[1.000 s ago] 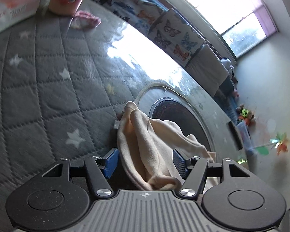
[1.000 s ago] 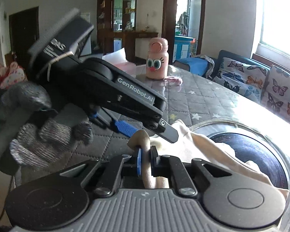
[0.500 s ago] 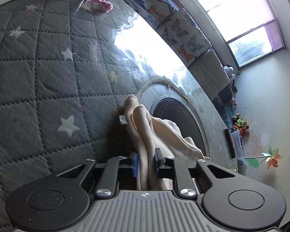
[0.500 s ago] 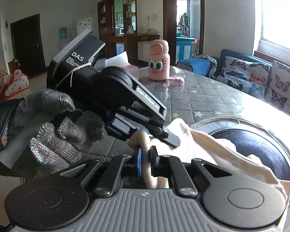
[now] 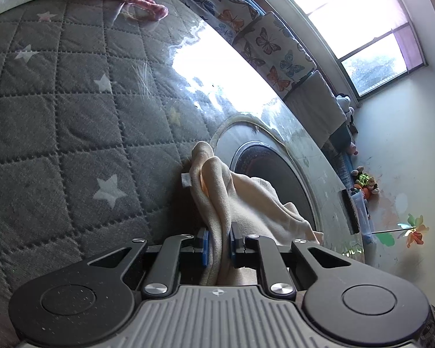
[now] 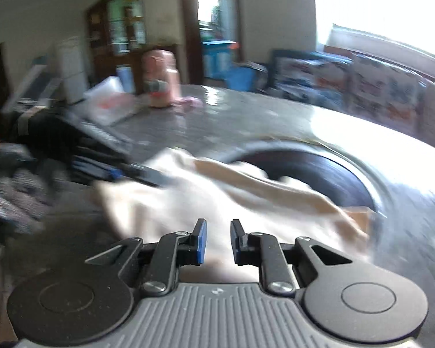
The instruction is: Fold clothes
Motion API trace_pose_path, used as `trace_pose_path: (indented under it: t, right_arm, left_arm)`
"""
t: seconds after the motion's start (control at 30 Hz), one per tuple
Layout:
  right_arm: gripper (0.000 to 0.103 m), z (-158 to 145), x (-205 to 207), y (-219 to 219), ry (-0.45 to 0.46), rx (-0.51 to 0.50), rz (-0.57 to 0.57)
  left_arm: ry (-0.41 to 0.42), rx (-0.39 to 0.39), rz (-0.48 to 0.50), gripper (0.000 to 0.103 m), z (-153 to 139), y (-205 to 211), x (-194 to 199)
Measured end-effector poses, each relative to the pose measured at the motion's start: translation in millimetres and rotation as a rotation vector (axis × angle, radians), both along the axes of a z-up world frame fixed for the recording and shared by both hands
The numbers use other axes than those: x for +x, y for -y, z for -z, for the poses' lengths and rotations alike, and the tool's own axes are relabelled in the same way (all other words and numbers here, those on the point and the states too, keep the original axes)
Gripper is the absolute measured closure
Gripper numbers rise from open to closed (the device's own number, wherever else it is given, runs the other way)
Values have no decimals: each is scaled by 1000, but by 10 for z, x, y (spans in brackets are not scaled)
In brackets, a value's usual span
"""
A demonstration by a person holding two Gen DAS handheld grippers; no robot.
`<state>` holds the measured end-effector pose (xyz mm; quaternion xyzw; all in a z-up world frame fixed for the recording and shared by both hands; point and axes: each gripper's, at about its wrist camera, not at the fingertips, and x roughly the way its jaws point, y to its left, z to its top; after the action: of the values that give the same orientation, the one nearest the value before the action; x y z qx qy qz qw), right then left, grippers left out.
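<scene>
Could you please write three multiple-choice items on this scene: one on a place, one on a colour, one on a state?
1. Where does the cloth lie?
A. On the quilted table cover
B. On the sofa
C. On the floor
2. What colour is the cloth?
A. Blue
B. Cream
C. Green
3. What is the left gripper doing?
A. Standing open
B. Pinching the cloth
C. Holding a bottle

A: grey star-patterned table cover lies beneath it. B: pale cream fabric. B: a fold is pressed between both pads.

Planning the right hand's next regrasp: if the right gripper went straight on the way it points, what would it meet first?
Most likely the cream garment, lying just ahead of the open right gripper; blur leaves depth unclear.
</scene>
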<state>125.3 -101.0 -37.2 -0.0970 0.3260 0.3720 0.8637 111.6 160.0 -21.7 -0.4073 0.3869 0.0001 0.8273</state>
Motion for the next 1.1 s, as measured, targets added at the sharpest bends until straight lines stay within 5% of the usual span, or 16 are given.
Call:
trace_pose_path:
  t: [0.43,0.57,0.77,0.83,0.97,1.1]
  right_arm:
    - [83,90,577,564,-37,-25,228]
    - [73,183,775,645,-56,-24,294]
    - [72,292,883,643,-80,-2,308]
    - [73,308,890,633,-88,13,308]
    - [91,301,881,622,-90,31,305]
    - [94,220,838,645,-80,63,311]
  left_arm:
    - [-10,37,13,88,-9,35,35]
    - [-9,48,19,88,-19,44,41]
    - [-8,77,30,88,-32,81,76]
    - [-7,83,32,88,-38,87,81]
    - [0,103,37,89,-71,111,83]
    - [29,134,52,89,-191,158,79]
